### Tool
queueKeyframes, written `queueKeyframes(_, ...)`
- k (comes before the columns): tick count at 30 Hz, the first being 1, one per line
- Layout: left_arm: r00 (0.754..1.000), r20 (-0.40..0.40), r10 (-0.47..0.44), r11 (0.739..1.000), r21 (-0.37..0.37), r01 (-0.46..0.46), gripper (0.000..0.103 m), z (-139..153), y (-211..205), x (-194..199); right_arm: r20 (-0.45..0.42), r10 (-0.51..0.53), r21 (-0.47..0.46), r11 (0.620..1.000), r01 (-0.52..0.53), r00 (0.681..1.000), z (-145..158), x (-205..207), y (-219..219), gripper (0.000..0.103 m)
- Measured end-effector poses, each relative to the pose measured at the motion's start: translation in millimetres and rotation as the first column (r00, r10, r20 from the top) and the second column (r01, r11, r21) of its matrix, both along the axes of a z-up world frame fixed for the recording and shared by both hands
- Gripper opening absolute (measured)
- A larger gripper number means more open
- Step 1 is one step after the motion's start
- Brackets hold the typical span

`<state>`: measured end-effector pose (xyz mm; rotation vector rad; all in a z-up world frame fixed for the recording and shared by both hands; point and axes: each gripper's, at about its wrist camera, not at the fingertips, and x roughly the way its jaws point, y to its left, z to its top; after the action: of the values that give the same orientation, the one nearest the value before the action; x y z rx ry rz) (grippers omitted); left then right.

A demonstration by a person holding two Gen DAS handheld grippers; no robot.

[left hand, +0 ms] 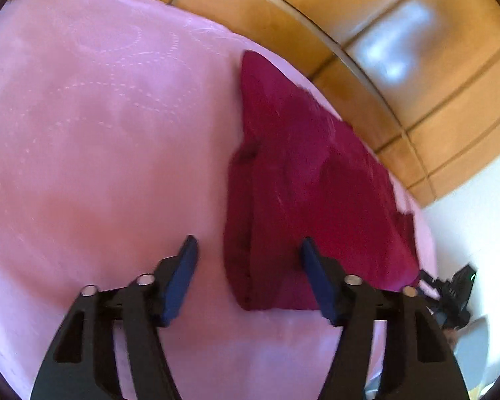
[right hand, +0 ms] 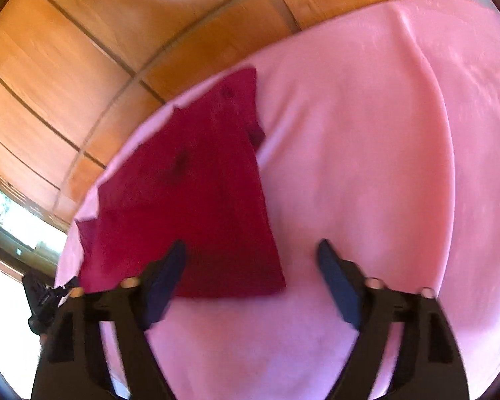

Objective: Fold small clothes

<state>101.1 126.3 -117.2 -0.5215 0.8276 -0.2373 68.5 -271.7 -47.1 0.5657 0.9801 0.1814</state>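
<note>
A dark red garment (left hand: 303, 183) lies flat, partly folded, on a pink cloth (left hand: 100, 150). In the left wrist view it is right of centre. My left gripper (left hand: 248, 245) is open and empty above its near left edge. In the right wrist view the garment (right hand: 190, 200) lies left of centre on the pink cloth (right hand: 366, 166). My right gripper (right hand: 251, 246) is open and empty above its near right corner. The other gripper (left hand: 450, 290) shows at the right edge of the left wrist view and again at the lower left of the right wrist view (right hand: 41, 300).
The pink cloth covers a round table whose far edge curves close behind the garment. Beyond it is an orange tiled floor (right hand: 83, 50). A bright window or doorway (right hand: 13, 220) shows at the left of the right wrist view.
</note>
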Motion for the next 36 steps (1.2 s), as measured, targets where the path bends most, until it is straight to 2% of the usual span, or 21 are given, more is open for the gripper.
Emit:
queueKeyframes(1,1.000,0.002,-0.009,1.000,0.008,0.009,0.038,0.4,-3.6,1.7,0.005,0.000,-0.008,1.000,0.000,1.000,-0.6,-0.1,1.8,0.063)
queueKeyframes(3,1.000,-0.017,-0.015,1.000,-0.002,0.015,0.025,-0.7,-8.2,1.4,-0.001,0.021,-0.045,0.999,-0.021,1.000,-1.2,3.7,12.2,0.033)
queueKeyframes(4,1.000,-0.018,-0.012,1.000,0.017,0.013,0.019,0.4,-10.8,2.6,-0.006,0.029,-0.084,0.996,-0.030,1.000,-0.5,5.6,18.2,0.029)
queueKeyframes(5,1.000,-0.015,-0.017,0.998,0.053,0.018,0.017,2.6,-14.1,2.5,-0.003,0.044,-0.100,0.994,-0.044,0.999,1.1,5.2,21.8,0.021)
queueKeyframes(9,0.999,0.002,-0.041,0.996,0.080,0.041,0.011,6.2,-13.8,-11.2,0.020,0.079,-0.127,0.989,-0.076,0.997,14.2,-7.4,24.6,0.016)
queueKeyframes(15,0.997,-0.007,-0.077,0.994,0.081,0.077,0.010,4.7,-10.4,-44.0,0.018,0.119,-0.115,0.987,-0.116,0.993,28.7,-44.3,19.3,0.015)
queueKeyframes(22,0.993,-0.059,-0.098,0.994,0.042,0.100,0.010,-3.4,-9.7,-97.2,-0.075,0.145,-0.116,0.981,-0.153,0.987,18.4,-99.0,17.3,0.013)
queueKeyframes(25,0.994,-0.058,-0.094,0.995,0.039,0.096,0.013,-1.5,-6.6,-103.8,-0.085,0.138,-0.115,0.982,-0.147,0.987,16.5,-98.3,17.6,0.013)
queueKeyframes(26,0.995,-0.047,-0.088,0.995,0.049,0.090,0.016,1.3,-5.9,-103.9,-0.085,0.134,-0.109,0.984,-0.142,0.987,17.7,-93.7,17.7,0.015)
queueKeyframes(28,0.997,-0.019,-0.077,0.994,0.079,0.078,0.028,9.6,-3.5,-100.5,-0.068,0.115,-0.112,0.986,-0.122,0.991,22.7,-85.9,14.5,0.026)
queueKeyframes(29,0.998,-0.005,-0.064,0.994,0.093,0.064,0.031,15.5,-2.0,-93.3,-0.056,0.110,-0.109,0.987,-0.116,0.992,25.6,-81.8,14.1,0.042)
queueKeyframes(30,0.998,0.007,-0.059,0.993,0.104,0.058,0.034,19.3,-1.5,-91.8,-0.047,0.110,-0.115,0.987,-0.115,0.993,26.8,-79.7,11.9,0.048)
queueKeyframes(33,0.995,0.053,-0.079,0.986,0.151,0.070,0.034,32.1,-8.1,-73.3,-0.007,0.109,-0.158,0.981,-0.109,0.994,36.9,-62.1,14.1,0.050)
queueKeyframes(36,0.992,0.066,-0.108,0.978,0.184,0.095,0.034,37.6,-22.0,-46.3,0.020,0.113,-0.201,0.974,-0.106,0.993,41.6,-45.2,14.5,0.050)
